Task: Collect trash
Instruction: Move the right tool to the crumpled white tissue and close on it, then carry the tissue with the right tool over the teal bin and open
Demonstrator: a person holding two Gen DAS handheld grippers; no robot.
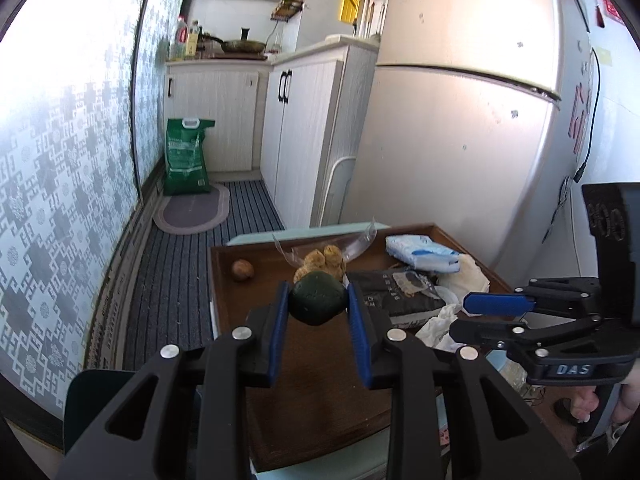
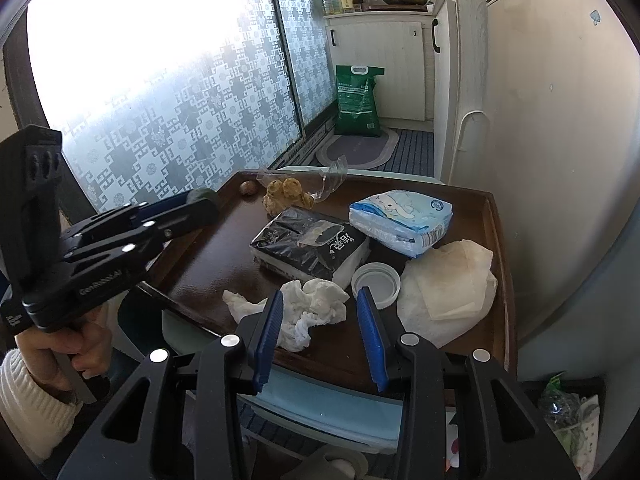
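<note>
Behind the tray [image 2: 486, 216], only left wrist shows left tool [image 1: 318, 294] gripping a dark green lump [image 1: 317, 298]; right tool [image 2: 320, 300] open.

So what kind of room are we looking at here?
Most likely a small home kitchen: a fridge, white cabinets and a pan on the counter, with a cluttered brown table in front.
</note>
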